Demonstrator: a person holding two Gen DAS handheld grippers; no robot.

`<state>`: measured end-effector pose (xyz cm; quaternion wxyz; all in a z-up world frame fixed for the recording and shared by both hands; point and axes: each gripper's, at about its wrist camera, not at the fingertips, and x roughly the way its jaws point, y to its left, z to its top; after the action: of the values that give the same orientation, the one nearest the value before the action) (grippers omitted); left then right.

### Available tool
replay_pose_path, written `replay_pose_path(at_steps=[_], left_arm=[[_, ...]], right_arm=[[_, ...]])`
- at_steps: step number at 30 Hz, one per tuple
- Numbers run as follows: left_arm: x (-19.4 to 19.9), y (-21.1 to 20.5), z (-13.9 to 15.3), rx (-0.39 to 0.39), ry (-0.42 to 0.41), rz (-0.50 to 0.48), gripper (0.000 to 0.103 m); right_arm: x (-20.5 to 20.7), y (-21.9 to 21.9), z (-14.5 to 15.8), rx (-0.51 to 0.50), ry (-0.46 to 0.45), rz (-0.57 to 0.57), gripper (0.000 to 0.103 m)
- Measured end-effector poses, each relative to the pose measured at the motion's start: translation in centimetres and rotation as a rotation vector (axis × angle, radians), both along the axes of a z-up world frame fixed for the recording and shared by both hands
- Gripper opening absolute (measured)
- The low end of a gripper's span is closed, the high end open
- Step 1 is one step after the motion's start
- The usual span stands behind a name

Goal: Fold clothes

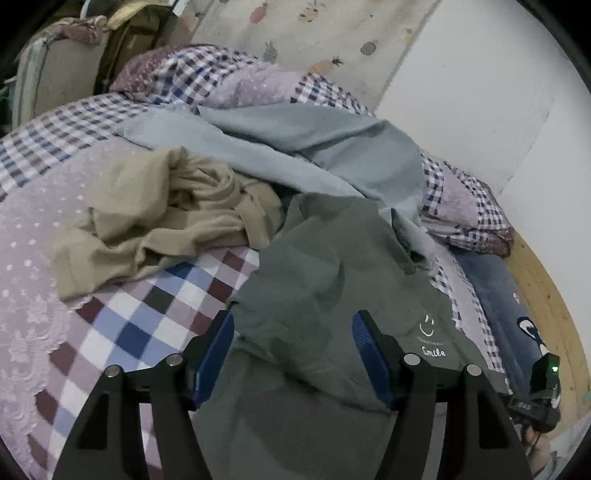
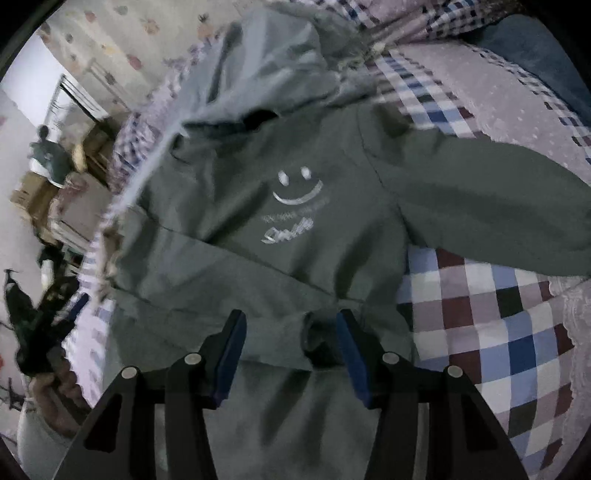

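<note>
Both the left gripper (image 1: 293, 350) and right gripper (image 2: 291, 350) hover with jaws apart above the green sweatshirt (image 2: 258, 221), its hem beneath them, seemingly for spreading flat.

- A bed with a checked and lilac quilt (image 1: 122, 325) fills the near scene.
- A plain white wall (image 1: 480, 74) rises on the right.
- A fruit-print curtain (image 1: 314, 33) hangs at the far side.
- A wooden floor (image 1: 550, 295) runs along the right edge.

Left tongs (image 1: 293, 345), right tongs (image 2: 290, 345) seemingly agape
</note>
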<state>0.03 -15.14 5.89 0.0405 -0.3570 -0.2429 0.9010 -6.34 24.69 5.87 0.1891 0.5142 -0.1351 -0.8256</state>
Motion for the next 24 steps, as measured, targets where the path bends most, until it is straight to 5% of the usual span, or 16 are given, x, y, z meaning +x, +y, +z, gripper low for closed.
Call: replay_pose_path(at_steps=[4, 11, 18, 24], left_arm=[[-0.8, 0.6, -0.6, -0.008, -0.025, -0.034, 0.071], [-0.6, -0.7, -1.3, 0.037, -0.061, 0.006, 0.071], [-0.4, -2.0, -1.6, 0.073, -0.088, 0.041, 0.071], [-0.8, -1.9, -2.4, 0.071, -0.123, 0.042, 0.071]], right_arm=[[0.3, -1.6, -0.8, -0.093, -0.060, 0.170, 0.055], [3.9, -1.2, 1.3, -0.201, -0.027, 0.497, 0.055], [3.5, 0.4, -0.3, -0.118, -0.071, 0.451, 0.055], [5.1, -0.2, 1.8, -0.149, 0.005, 0.570, 0.055]])
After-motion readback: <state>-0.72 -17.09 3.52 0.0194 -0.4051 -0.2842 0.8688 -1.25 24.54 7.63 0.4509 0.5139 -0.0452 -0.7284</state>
